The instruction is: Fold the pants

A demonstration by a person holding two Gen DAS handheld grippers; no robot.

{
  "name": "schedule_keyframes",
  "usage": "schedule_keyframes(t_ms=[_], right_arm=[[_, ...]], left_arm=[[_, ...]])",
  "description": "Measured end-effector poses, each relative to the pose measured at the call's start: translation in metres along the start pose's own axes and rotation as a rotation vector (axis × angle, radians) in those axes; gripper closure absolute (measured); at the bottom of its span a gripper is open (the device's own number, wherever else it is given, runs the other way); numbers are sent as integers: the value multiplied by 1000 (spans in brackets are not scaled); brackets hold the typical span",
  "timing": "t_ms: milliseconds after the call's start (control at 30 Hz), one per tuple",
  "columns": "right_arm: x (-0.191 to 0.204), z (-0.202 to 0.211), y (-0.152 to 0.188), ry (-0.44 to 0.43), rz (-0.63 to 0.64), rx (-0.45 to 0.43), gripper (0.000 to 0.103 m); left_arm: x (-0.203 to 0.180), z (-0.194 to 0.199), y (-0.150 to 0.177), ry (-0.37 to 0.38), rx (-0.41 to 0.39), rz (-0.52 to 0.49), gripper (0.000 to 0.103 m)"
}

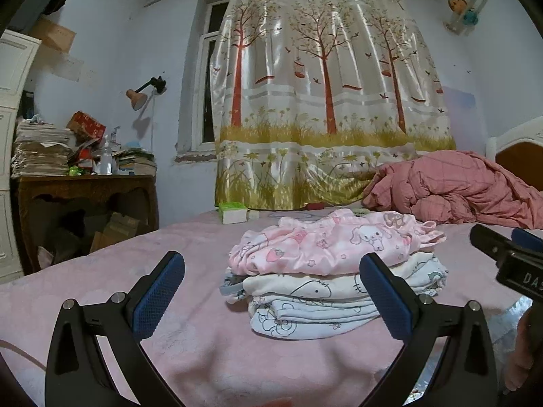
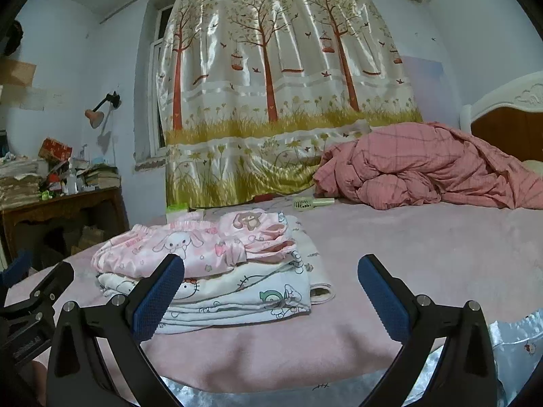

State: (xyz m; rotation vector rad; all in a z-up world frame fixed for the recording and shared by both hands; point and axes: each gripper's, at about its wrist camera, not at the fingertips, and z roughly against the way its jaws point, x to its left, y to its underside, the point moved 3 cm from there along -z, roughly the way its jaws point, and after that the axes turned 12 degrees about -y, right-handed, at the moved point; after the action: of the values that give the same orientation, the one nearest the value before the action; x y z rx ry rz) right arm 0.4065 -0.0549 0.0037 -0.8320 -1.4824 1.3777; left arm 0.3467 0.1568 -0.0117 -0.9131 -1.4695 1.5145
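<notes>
Pink pants [image 1: 325, 247]: folded, atop stack of white garments [image 1: 339, 298], near front edge of bed [image 1: 101, 271]. Left gripper [image 1: 271, 291], right gripper [image 2: 271, 291]: wide, empty, apart from stack. Step: fold apparently finished. Next: likely fetching another pair.

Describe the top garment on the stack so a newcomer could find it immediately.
On the pink bed cover, in front of the tree-print curtain, sits a short stack of folded clothes. The top piece is the pink pants, with an elastic waistband and cartoon rabbit and bear prints. The garments beneath it are white with cartoon outlines; it is the only pink one.
</notes>
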Motion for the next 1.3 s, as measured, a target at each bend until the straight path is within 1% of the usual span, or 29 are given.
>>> schedule_keyframes(t_ms=[167, 300, 433, 633, 867, 1033, 1300], right_arm=[[-9, -4, 2, -3, -45, 9, 0], [-4, -6, 4, -5, -24, 25, 0], [3, -6, 4, -5, 5, 25, 0], [5, -5, 5, -5, 6, 26, 0], [3, -6, 4, -5, 0, 28, 0], [5, -6, 3, -1, -1, 31, 0], [4, -5, 3, 0, -6, 35, 0]], left_arm=[[2, -3, 0, -9, 15, 10, 0], [3, -7, 2, -1, 41, 11, 0], [0, -3, 1, -1, 23, -1, 0], [0, -2, 0, 0, 16, 3, 0], [-4, 6, -2, -1, -19, -13, 0], [-8, 6, -4, 16, -20, -22, 0], [-9, 9, -4, 8, -33, -22, 0]])
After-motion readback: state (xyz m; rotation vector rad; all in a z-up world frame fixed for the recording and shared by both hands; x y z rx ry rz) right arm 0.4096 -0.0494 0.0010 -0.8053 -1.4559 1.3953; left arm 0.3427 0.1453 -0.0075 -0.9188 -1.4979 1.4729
